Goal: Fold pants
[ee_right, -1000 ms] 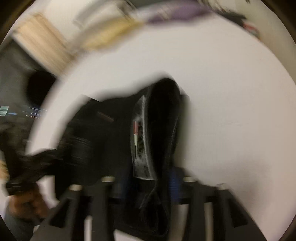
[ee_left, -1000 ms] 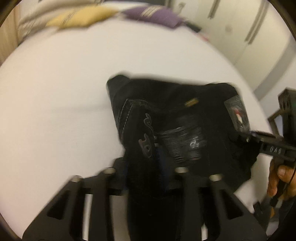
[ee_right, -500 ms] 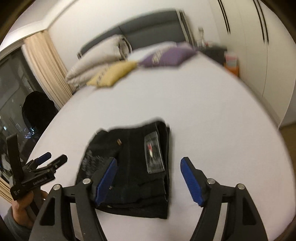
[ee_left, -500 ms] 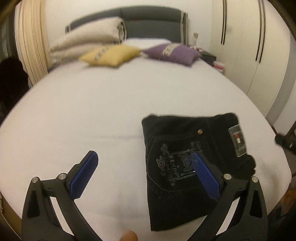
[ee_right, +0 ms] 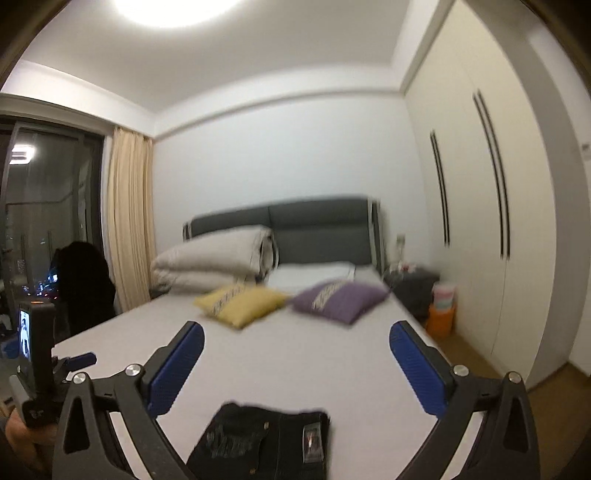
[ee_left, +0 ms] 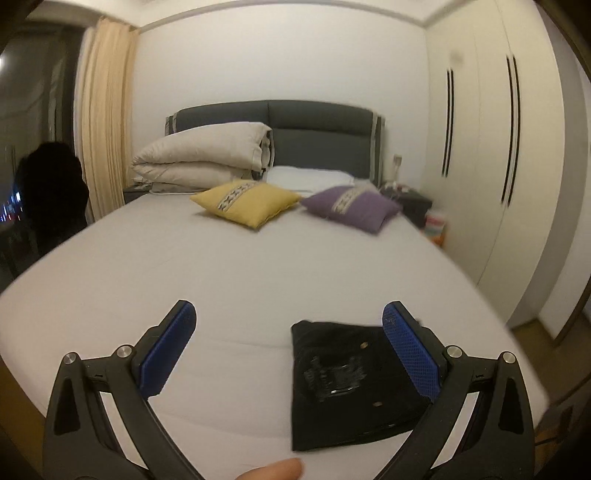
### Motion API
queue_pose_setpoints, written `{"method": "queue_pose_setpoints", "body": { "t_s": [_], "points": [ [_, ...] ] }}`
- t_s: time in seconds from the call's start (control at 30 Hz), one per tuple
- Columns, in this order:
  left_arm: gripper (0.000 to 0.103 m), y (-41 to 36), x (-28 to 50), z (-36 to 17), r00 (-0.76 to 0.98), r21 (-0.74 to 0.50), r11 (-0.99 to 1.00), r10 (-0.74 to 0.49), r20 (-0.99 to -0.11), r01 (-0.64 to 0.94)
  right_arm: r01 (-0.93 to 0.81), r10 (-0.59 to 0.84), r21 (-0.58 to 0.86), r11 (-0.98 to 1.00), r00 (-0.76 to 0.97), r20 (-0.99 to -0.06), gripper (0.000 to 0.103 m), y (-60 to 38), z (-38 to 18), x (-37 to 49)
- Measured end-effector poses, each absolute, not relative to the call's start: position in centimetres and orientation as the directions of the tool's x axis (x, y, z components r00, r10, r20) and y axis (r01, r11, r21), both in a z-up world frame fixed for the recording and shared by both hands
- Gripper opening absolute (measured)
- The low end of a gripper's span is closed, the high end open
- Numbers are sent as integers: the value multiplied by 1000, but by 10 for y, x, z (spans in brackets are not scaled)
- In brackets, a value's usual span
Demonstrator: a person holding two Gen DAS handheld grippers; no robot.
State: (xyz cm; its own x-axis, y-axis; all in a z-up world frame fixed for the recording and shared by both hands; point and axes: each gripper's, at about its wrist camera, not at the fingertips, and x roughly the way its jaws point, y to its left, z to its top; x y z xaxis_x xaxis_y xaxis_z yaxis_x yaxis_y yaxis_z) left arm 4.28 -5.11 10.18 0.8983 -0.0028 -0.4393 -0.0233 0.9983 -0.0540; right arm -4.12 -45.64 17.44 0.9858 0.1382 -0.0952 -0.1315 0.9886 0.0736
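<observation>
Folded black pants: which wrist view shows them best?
Left wrist view. The folded black pants lie whole on the bed, sharp enough to show rivets and pocket stitching; only the claw's right finger covers one edge. In the right wrist view the pants are blurred and cut off by the frame's bottom edge.

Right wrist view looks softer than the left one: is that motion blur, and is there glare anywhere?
Right wrist view: smeared throughout, the yellow cushion, the purple cushion and the folded black pants all soft-edged, with the white ceiling light blown out at the top. Left wrist view: sharper, no glare, only slight blur on the pants; both views bend straight lines, fisheye style.
</observation>
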Motion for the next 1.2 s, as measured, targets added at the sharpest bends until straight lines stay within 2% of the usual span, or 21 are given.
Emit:
{"method": "queue_pose_setpoints", "body": {
  "t_s": [0.07, 0.13, 0.37, 0.63, 0.9, 1.07, 1.2],
  "points": [
    [103, -46, 39, 114, 884, -85, 996, -25, -466, -17, -145, 149, 71, 987, 987, -62, 103, -454, 185, -51],
    [103, -43, 38, 121, 864, -105, 994, -59, -499, 7, -158, 162, 69, 985, 984, -67, 103, -455, 193, -55],
    [103, -45, 32, 126, 835, -82, 996, -13, -550, -39, -123, 159, 150, 981, 953, -259, 103, -456, 182, -36],
    [103, -44, 40, 93, 787, -68, 993, 36, -616, -99, -65, 106, 115, 991, 907, -407, 103, -437, 146, -31],
    [103, -53, 43, 47, 735, -39, 996, 37, -677, -85, -10, 59, 89, 996, 820, -569, 103, -428, 110, -13],
    [103, -55, 40, 5, 661, -35, 996, 24, -750, -76, 10, 47, 81, 997, 745, -665, 103, -424, 79, -9],
    [103, -56, 38, -10, 636, -33, 997, 22, -771, -74, 15, 42, 77, 997, 732, -680, 103, -423, 74, -10]
  ]
}}
